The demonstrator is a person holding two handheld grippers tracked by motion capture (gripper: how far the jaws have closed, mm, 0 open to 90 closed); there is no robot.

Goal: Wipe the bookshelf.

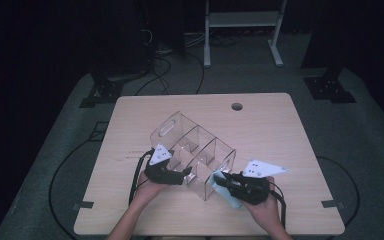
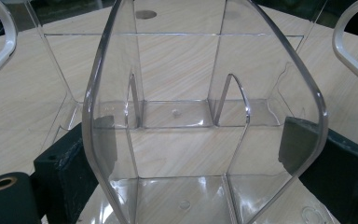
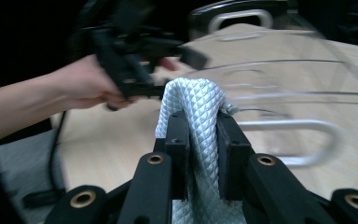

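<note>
Clear acrylic divided organizer [image 1: 192, 152] sits mid-tabletop [image 1: 260, 125]: rigid, light, slick, scratch-prone; best held by an end wall or handle cutout. Left gripper [image 1: 180, 176] fingers spread wide, clamping its end wall. Right gripper [image 3: 203, 140] fingers pinched narrow on a soft quilted cleaning cloth [image 3: 192, 100], pressed at the organizer's near corner. No readable writing or brands.

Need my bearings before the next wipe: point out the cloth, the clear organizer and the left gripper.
cloth [image 3: 192, 100]: right gripper view, quilted fold above the jaws.
clear organizer [image 1: 174, 127]: high view, far end wall by the handle slot.
left gripper [image 1: 186, 172]: high view, jaw tips at the organizer's near wall.
</note>
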